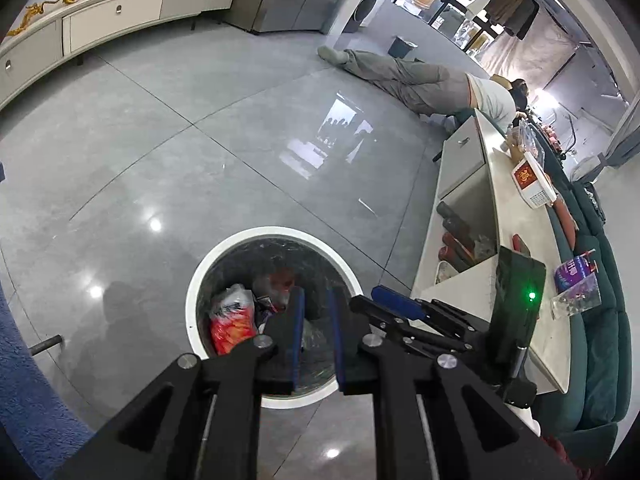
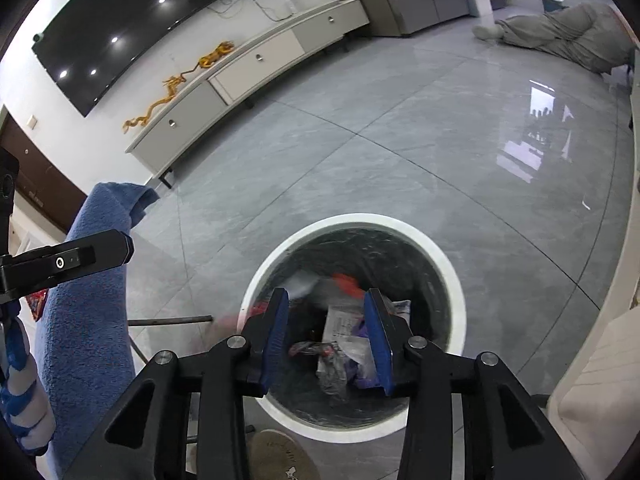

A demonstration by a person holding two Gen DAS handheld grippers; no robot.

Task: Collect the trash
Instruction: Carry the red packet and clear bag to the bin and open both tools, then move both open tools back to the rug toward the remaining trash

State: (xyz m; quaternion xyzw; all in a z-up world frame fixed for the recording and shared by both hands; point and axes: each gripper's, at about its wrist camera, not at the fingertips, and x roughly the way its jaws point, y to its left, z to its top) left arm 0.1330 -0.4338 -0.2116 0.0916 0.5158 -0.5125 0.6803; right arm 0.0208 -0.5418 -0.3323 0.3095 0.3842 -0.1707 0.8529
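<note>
Above round white-rimmed bin [image 2: 354,332]: right gripper [image 2: 326,340] gaping empty; left gripper [image 1: 316,332] hovering nearly shut, empty; left view alone showing red crinkly wrapper [image 1: 232,320] at 9 o'clock.

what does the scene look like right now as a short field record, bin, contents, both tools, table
bin: round white-rimmed trash bin on grey tile floor, dark liner
contents: red-orange wrapper, clear and purple plastic wrappers
left tool: over the bin, nearly shut, nothing between the pads
right tool: over the bin, pads apart, nothing gripped
table: white low table beside the bin, a red-and-white box on it
</note>
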